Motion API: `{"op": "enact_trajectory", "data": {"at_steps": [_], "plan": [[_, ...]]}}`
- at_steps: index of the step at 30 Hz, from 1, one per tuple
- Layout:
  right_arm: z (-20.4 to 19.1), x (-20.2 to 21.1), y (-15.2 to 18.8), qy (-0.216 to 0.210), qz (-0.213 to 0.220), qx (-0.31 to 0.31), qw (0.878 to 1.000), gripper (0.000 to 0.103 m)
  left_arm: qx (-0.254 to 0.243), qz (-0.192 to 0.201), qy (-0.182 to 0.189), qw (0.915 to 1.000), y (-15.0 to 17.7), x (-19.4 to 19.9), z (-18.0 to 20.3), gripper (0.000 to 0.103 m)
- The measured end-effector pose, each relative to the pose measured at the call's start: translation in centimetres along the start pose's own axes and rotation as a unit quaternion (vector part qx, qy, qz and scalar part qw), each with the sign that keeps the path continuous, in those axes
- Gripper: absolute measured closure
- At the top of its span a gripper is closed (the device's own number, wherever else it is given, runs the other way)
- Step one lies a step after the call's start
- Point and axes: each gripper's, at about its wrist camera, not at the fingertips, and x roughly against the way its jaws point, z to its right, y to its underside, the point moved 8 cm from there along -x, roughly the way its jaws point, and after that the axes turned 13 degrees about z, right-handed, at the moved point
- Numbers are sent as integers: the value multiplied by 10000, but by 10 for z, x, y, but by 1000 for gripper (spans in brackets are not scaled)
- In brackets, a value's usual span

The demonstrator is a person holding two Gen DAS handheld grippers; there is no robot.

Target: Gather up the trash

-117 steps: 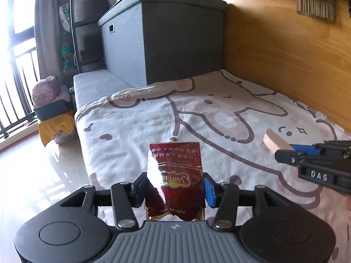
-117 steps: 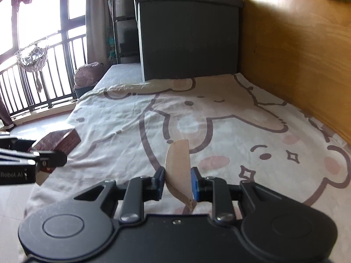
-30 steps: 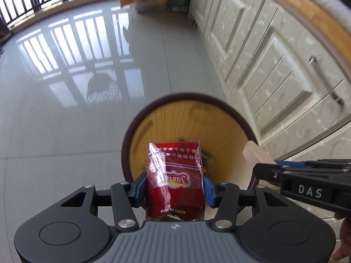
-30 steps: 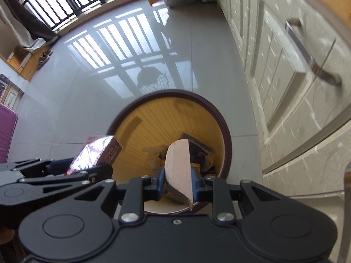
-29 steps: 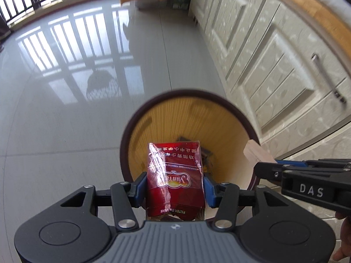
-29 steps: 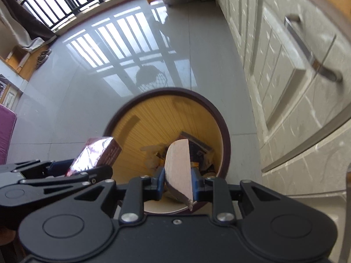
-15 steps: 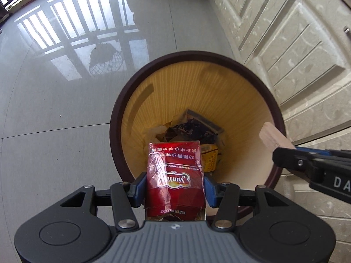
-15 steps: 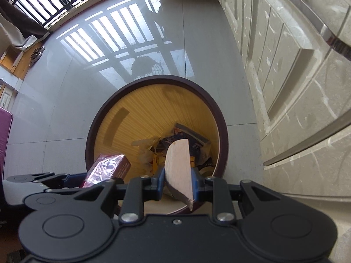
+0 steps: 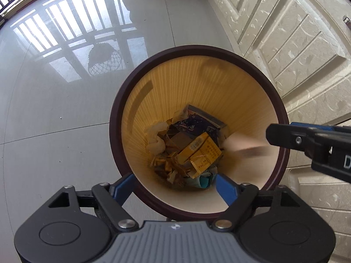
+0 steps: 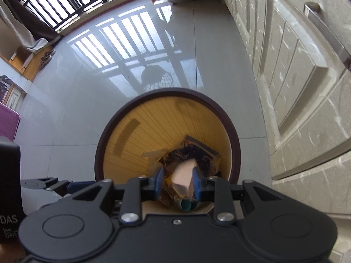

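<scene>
Jaws now parted, red pack gone from left gripper [image 9: 174,185].

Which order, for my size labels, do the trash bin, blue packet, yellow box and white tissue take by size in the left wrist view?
trash bin
blue packet and yellow box, too alike to rank
white tissue

The waste bin [image 9: 252,70] has a dark brown rim and a yellow ribbed inside. In it lie a yellow carton [image 9: 198,151], a dark blue starred packet [image 9: 195,125] and white tissue [image 9: 156,135]. The floor [image 9: 54,114] is glossy grey tile; the cabinet doors [image 9: 302,43] are cream, marbled.
</scene>
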Motion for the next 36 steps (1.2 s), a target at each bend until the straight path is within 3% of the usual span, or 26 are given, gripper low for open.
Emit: {"op": "enact_trajectory", "data": {"at_steps": [12,16,19,29,36], "plan": [[0,-2,11,177,-335,379,9986,53,-40,-44,-58,10000,3,11,-7,14],[2,2,13,261,-388,515,9976,45,-20,-31,-79,10000,3,19,-9,10],[4,7,12,336,-401,523,9973,33,32,-6,-80,10000,3,28,-12,4],[-6,46,-5,519,-64,631,9966,4,86,231,-268,9993,-9,77,-30,0],[-21,92,-27,546,249,710,9957,0,25,471,-366,9982,-19,126,-38,0]]}}
